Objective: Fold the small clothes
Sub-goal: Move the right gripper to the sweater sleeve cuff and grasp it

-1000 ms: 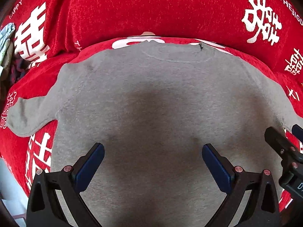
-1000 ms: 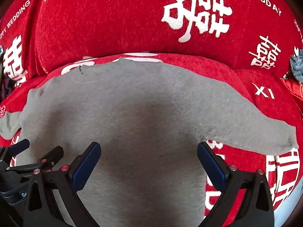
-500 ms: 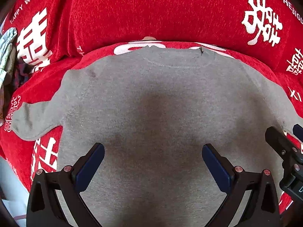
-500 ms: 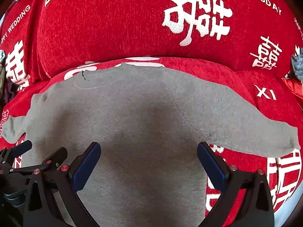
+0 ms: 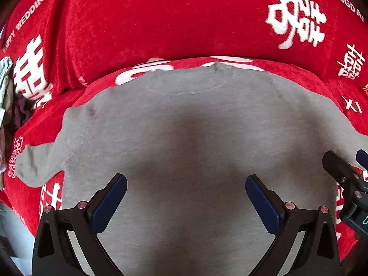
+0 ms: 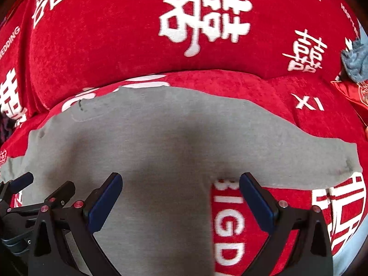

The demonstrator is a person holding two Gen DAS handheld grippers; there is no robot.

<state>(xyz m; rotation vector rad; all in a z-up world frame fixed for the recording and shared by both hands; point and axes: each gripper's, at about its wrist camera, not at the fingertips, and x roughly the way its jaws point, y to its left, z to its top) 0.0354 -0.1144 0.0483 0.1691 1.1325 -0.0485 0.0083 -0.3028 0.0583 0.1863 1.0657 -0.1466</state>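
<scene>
The left gripper (image 5: pixel 186 195) is standing with its jaws spread wide and nothing between them. Its blue pads (image 5: pixel 110 203) are hovering over the lower body of the grey sweater (image 5: pixel 188 142); contact with the fabric cannot be confirmed from the left wrist view. The right gripper (image 6: pixel 180 194) is likewise gaping wide and holding nothing. Its left pad is sitting over the grey fabric, while its right pad is sitting over the red printed cover (image 6: pixel 230 218) just beside the sweater's side edge, below the armpit.

The grey sweater is lying flat and face up on the red cover, neckline (image 5: pixel 184 87) pointing away from the cameras toward the red backrest cushion (image 5: pixel 172 18). Both sleeves are lying spread outward: the left sleeve (image 5: pixel 36 163) is reaching toward the left edge of the cover, and the right sleeve (image 6: pixel 299 161) is extending across the cover toward its right edge.

The two grippers are working side by side over the lower half of the garment. In the left wrist view, the right gripper (image 5: pixel 345 179) is appearing at the right edge of the frame; in the right wrist view, the left gripper (image 6: pixel 41 191) is appearing at the lower left. A grey-blue cloth (image 6: pixel 355 62) is resting on the cushion at the far right.
</scene>
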